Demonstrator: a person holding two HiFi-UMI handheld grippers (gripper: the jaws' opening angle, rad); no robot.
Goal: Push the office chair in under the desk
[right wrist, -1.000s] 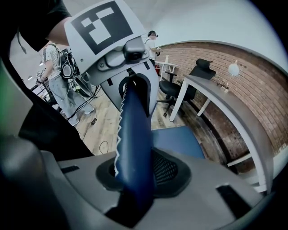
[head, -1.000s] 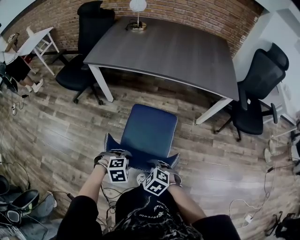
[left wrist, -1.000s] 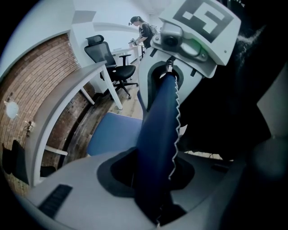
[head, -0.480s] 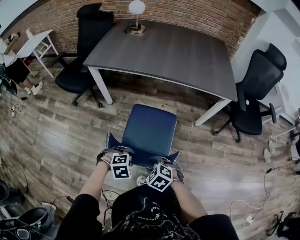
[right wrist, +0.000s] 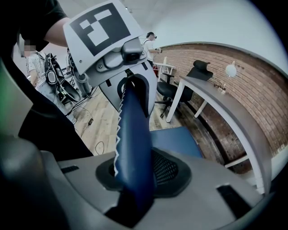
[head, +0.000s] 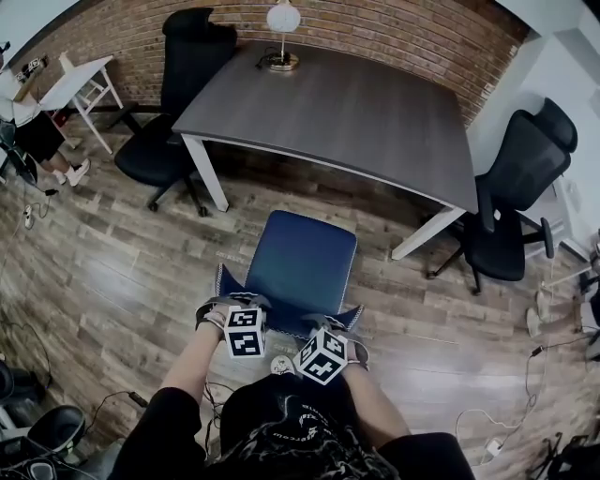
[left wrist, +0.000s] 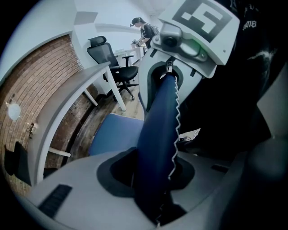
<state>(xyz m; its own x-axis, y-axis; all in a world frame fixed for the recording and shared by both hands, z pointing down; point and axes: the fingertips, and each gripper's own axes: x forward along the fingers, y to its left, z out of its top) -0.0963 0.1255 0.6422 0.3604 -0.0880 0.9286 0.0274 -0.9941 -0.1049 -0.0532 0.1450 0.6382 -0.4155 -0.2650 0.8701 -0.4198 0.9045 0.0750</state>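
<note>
- The office chair (head: 300, 262) stands on the wood floor (head: 112, 272) in front of the desk (head: 347, 103). Its blue seat faces the desk, roughly between the desk's two white legs.
- The whole seat is out in the open. Its front edge is near the desk's near edge but not under it.
- The backrest (left wrist: 157, 134) is on the person's side of the chair. It is blue padding with a white zigzag seam along its edge.
- The left gripper (head: 232, 305) points steeply down at the left end of the backrest top. In its own view, the jaws pinch the padding, which fills the gap between them.
- The right gripper (head: 330, 325) does the same at the right end, with its jaws pressed onto the padding from both sides.
- The two grippers sit side by side on the top edge, marker cubes upward.
- A lamp (head: 281, 28) stands at the far edge of the desk, by the brick wall (head: 422, 33).
- A black chair (head: 178, 94) stands at the desk's left end. A second black chair (head: 516, 178) stands off its right corner.
- A small white table (head: 80, 80) is at far left, with a person (head: 37, 141) beside it.
- Cables (head: 492, 427) lie on the floor at lower right.
</note>
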